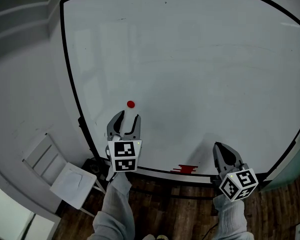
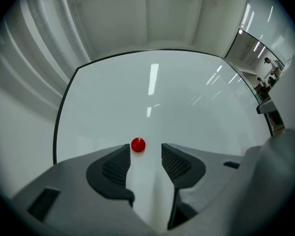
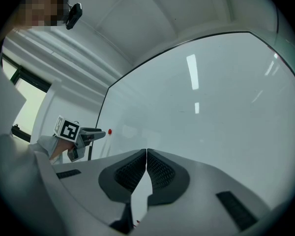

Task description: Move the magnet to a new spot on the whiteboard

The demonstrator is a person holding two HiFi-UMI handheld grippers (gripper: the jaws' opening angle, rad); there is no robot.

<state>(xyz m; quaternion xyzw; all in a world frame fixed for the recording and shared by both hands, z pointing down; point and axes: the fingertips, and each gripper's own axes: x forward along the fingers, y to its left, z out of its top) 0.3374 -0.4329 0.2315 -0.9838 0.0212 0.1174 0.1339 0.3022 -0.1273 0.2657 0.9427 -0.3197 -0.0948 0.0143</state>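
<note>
A small round red magnet [image 1: 130, 104] sticks to the lower left part of the whiteboard [image 1: 200, 69]. My left gripper [image 1: 128, 116] is open just below it, its jaws apart with nothing between them. In the left gripper view the magnet [image 2: 138, 144] sits just beyond the fingertips, in line with the gap of the left gripper [image 2: 145, 147]. My right gripper [image 1: 217, 146] hangs lower right near the board's bottom edge, shut and empty. In the right gripper view its jaws [image 3: 146, 152] touch, and the magnet [image 3: 110, 131] shows far left by the left gripper [image 3: 101, 132].
A red eraser-like item [image 1: 185, 169] lies on the board's bottom ledge between the grippers. A white chair [image 1: 60, 171] stands at lower left on the dark wood floor [image 1: 180, 214]. The whiteboard's black frame [image 1: 72, 84] runs down the left.
</note>
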